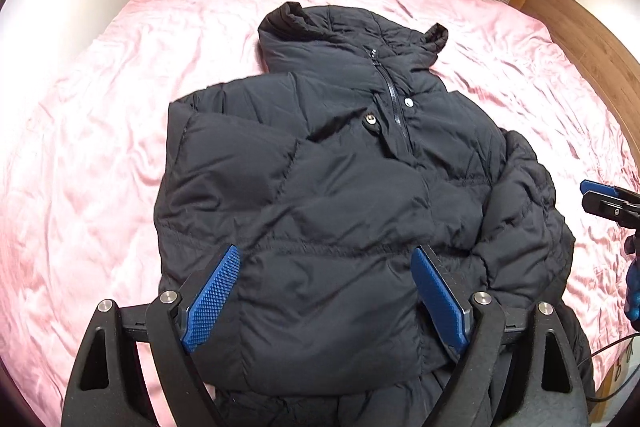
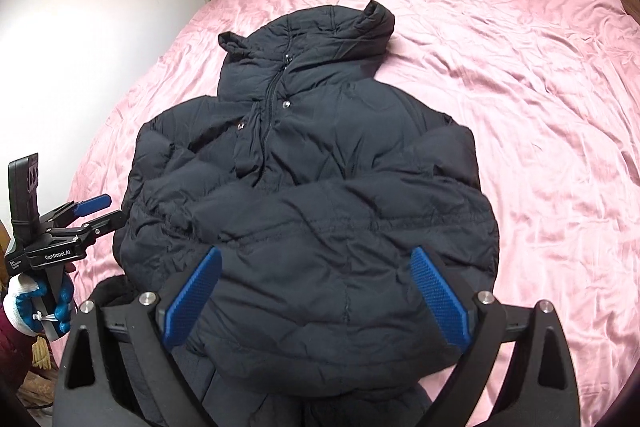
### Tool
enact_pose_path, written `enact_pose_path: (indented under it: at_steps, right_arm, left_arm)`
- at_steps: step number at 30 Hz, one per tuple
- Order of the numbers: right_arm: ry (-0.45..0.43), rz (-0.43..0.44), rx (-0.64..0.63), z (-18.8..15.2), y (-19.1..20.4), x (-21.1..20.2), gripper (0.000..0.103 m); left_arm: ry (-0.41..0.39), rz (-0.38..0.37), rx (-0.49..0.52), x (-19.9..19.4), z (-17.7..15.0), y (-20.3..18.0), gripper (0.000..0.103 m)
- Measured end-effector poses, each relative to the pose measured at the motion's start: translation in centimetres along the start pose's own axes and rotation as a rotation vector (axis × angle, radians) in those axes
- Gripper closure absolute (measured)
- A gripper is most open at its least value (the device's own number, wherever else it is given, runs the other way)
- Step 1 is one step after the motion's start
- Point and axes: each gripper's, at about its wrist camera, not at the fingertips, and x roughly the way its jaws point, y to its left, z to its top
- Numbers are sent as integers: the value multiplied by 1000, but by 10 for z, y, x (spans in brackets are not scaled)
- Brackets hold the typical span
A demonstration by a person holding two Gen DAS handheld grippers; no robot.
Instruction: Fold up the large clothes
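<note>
The black puffer jacket [image 1: 320, 163] is lying on the pink bed [image 1: 100, 131]. The left gripper [image 1: 326, 267] and right gripper [image 2: 316, 267] are both gaping wide above it, gripping nothing.

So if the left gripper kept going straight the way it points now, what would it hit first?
Most likely the black puffer jacket: the left gripper, jaws open and empty, aims down at its folded lower body on the pink bed. Depth is unclear.
</note>
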Motion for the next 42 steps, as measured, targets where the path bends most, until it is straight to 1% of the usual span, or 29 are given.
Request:
enact_pose_path:
  at_steps: [7, 14, 17, 20, 22, 23, 25, 26, 29, 31, 35, 39, 42]
  right_arm:
    - [-37, 41, 68, 76, -33, 27, 6]
    - [-56, 61, 153, 149, -67, 73, 6]
    - [-66, 77, 193, 176, -79, 96, 6]
    - [-79, 80, 208, 202, -85, 119, 6]
    - [-92, 92, 221, 218, -87, 131, 6]
    - [-103, 96, 235, 225, -88, 136, 6]
    - [-118, 122, 270, 238, -91, 146, 6]
    - [-123, 129, 287, 243, -93, 150, 6]
    - [-121, 138, 343, 258, -103, 165, 6]
    - [-122, 122, 376, 266, -110, 172, 6]
    - [-117, 137, 418, 277, -120, 187, 6]
    - [-103, 129, 403, 283, -117, 198, 6]
    - [-94, 125, 382, 288, -113, 206, 6]
  left_arm:
    - [-44, -45, -67, 23, 78, 25, 16]
    - [-56, -40, -114, 69, 158, 49, 16]
    - [-66, -70, -164, 89, 188, 63, 16]
    - [-62, -127, -235, 110, 217, 79, 16]
    - [-66, -148, -293, 123, 232, 90, 15]
    - [-64, -163, -318, 130, 238, 95, 15]
    - [-70, -164, -377, 140, 246, 104, 15]
    - [-73, -185, -407, 145, 250, 110, 15]
    - [-64, -212, -457, 160, 257, 120, 15]
    - [-52, -215, -466, 171, 262, 124, 15]
    - [-43, -213, -488, 186, 266, 130, 15]
    - [-39, -201, -490, 199, 268, 134, 15]
    - [-32, -215, -505, 207, 269, 138, 15]
